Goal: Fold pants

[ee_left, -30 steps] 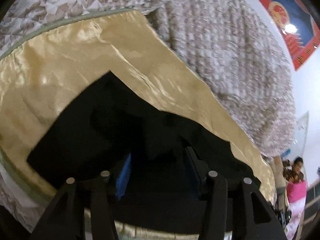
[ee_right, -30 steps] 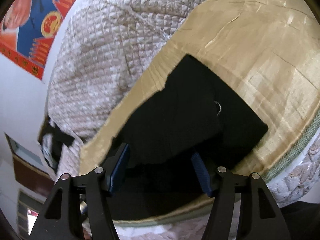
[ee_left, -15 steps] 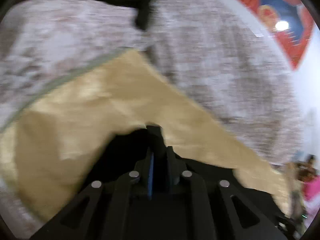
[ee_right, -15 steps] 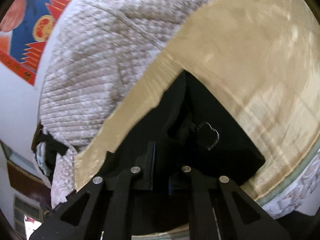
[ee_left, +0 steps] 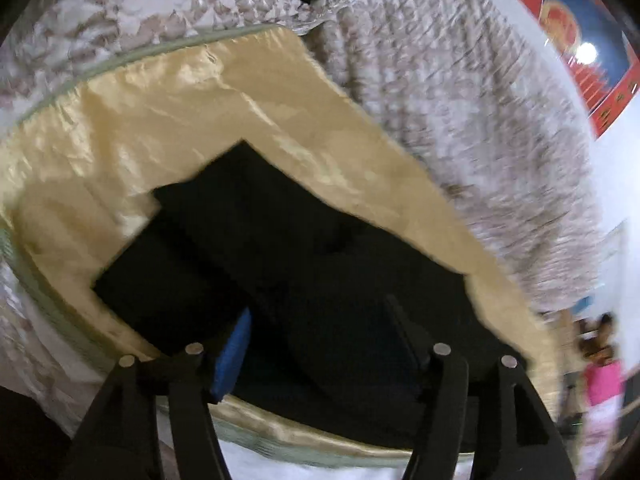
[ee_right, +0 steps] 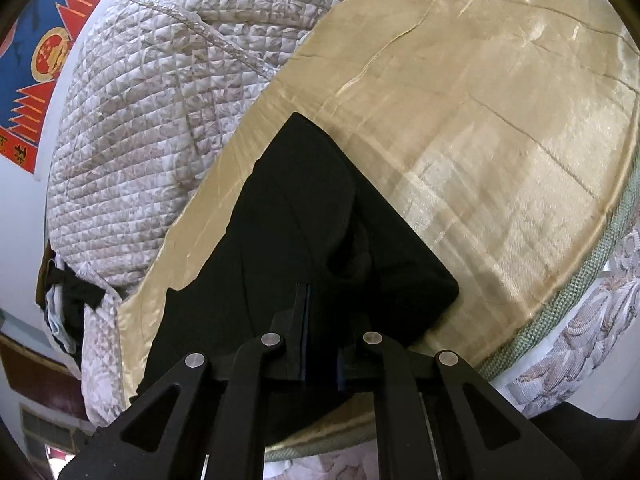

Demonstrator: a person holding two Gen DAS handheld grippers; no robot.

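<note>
Black pants (ee_right: 304, 236) lie partly folded on a gold satin sheet (ee_right: 500, 128) covering a bed, beside a heaped quilt (ee_right: 152, 120). The right hand-held gripper (ee_right: 308, 304) is clamped tight on a raised fold of the pants. The left hand-held gripper (ee_left: 320, 344) is opening above the cloth, nothing pinched between its pads. Likely risk: with one side released, pulling could drag the pants across the slippery sheet and undo the fold.

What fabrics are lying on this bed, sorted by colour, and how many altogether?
Black: 1, the pants, folded on the gold cloth.
Gold: 1, the satin cloth spread under them.
Grey-white: 1, the quilted blanket heaped behind.
Total: 3
</note>
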